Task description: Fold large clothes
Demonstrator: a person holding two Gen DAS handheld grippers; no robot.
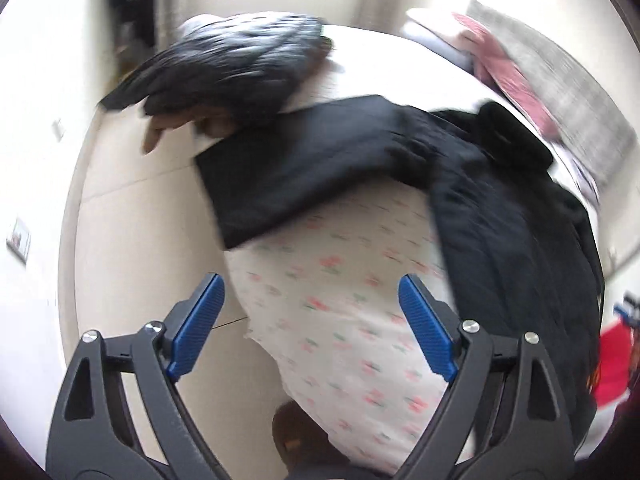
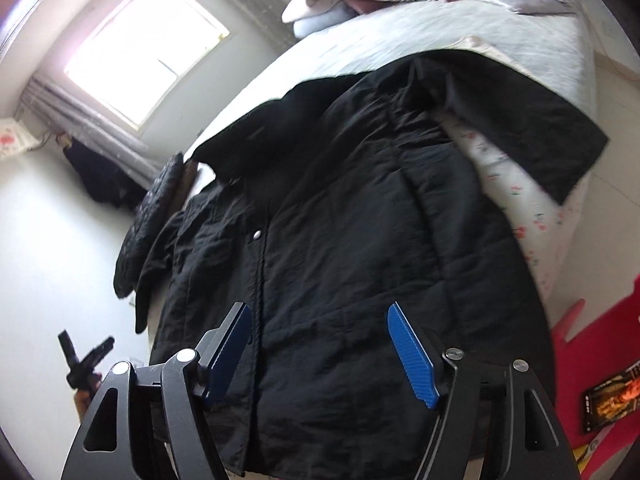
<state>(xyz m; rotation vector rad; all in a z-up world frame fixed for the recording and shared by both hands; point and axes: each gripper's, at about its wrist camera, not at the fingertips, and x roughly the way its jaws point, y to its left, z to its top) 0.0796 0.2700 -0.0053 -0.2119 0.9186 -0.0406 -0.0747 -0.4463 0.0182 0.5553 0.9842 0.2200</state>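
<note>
Black coat (image 2: 340, 208) spread on bed (image 2: 460, 28) (sleeve out), both grippers agape

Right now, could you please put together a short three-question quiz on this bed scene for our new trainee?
1. True or false: the left gripper has cloth pinched between its jaws.
2. What lies spread on the bed? A) a black jacket B) a red towel C) blue jeans
3. Fill in: the sleeve seen in the left wrist view hangs over the bed's ____ sheet.

Key
1. False: both it and the right gripper stand open, with nothing between the pads.
2. A: the black jacket, front up, with a snap button showing.
3. Flowered: the flowered sheet.
</note>
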